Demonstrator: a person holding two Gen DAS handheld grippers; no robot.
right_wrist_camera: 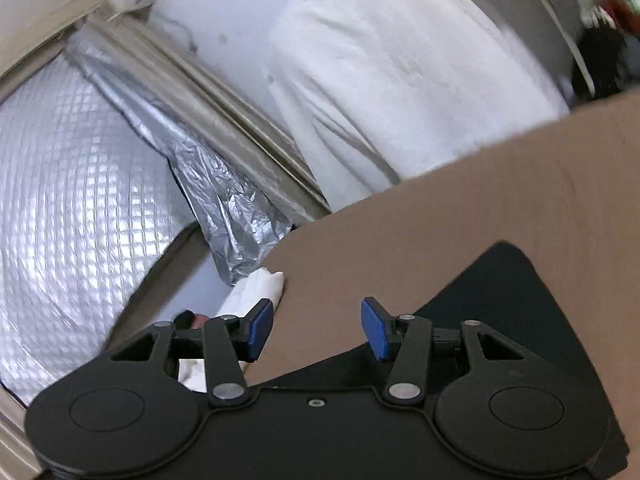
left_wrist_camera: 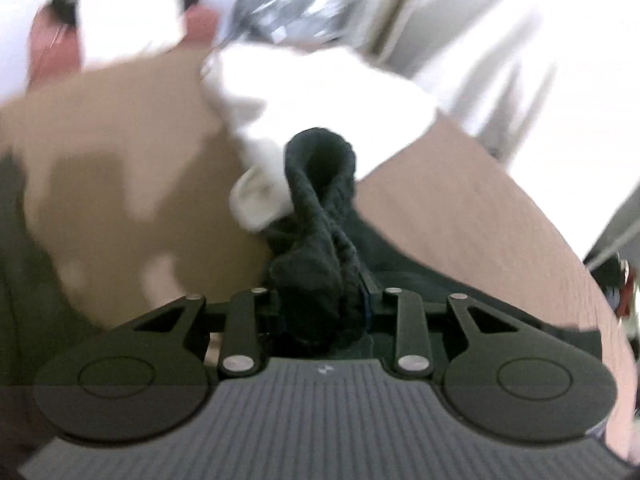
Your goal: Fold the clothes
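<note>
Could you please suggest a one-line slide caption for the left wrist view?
Left gripper clamps a bunched black garment above the brown table, beside white cloth.

a home room — brown table (right_wrist_camera: 480, 208), white curtain (right_wrist_camera: 400, 72), foil-covered window (right_wrist_camera: 60, 200).

knitted cloth (left_wrist_camera: 320, 216) bunched between the left gripper's (left_wrist_camera: 324, 308) fingers, sock (left_wrist_camera: 260, 196) just left of it, flat cloth (right_wrist_camera: 500, 304) spread on the counter (right_wrist_camera: 460, 216) under the right gripper (right_wrist_camera: 318, 330), crinkled sheet (right_wrist_camera: 228, 192) behind the counter

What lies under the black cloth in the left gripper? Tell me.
The black cloth, pinched in the left gripper, hangs over the brown table, beside a white cloth. Anything directly beneath it is covered.
</note>
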